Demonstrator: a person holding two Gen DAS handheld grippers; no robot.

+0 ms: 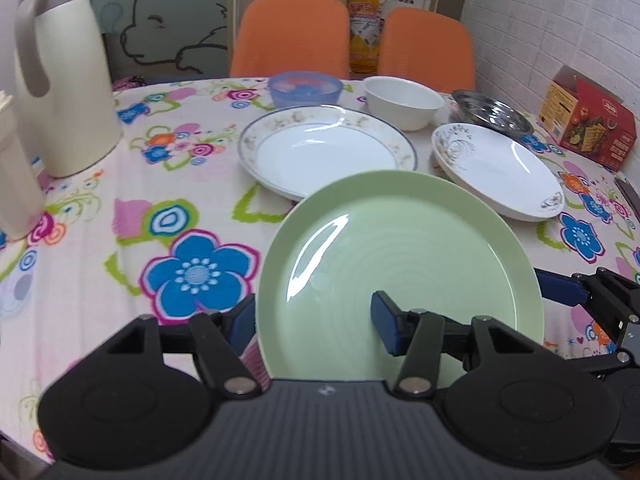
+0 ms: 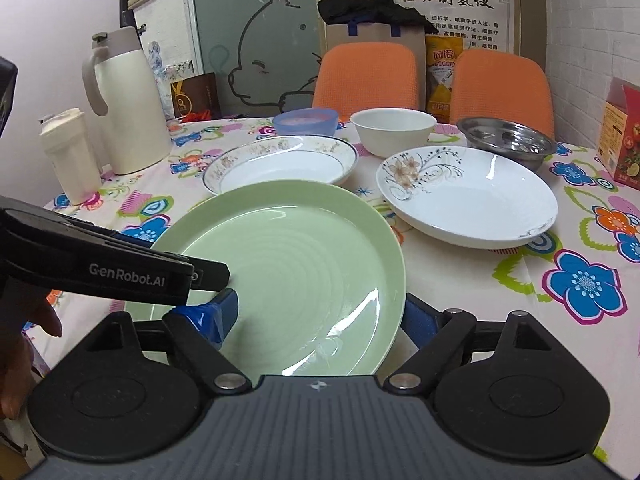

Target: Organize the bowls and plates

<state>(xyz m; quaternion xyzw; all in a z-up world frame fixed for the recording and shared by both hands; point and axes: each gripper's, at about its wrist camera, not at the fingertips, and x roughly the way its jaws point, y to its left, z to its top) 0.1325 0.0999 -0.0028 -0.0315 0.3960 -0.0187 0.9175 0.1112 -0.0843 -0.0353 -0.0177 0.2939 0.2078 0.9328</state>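
Floral cloth covers the desk (image 1: 100,200) in front of you, with two orange chairs (image 1: 294,36) pushed in at its far side and a cream thermos jug (image 1: 60,80) standing at the left.

Your left tongs (image 1: 316,322) have the near left rim of the green plate (image 1: 400,248) between their blue pads: one pad lies on the plate's upper face, the other sits under the rim at its outer edge, so they look clenched on the plate. Your right tongs (image 2: 324,316) straddle the opposite, right side of that green plate (image 2: 296,264); their left pad rests over the plate's face and their right pad stands just beside the rim. Whether those pads actually press the plate you cannot tell from either view.

The green plate is tilted, its far edge overlapping the near rim of the floral-rimmed plate (image 1: 328,148) in both views. To the right lies the white dish with a flower sprig (image 2: 468,196), apart from the green one. Behind them sit a blue bowl (image 1: 306,88), a white bowl (image 1: 402,102) and a steel dish (image 1: 492,114). A red carton (image 1: 588,120) stands at the far right.
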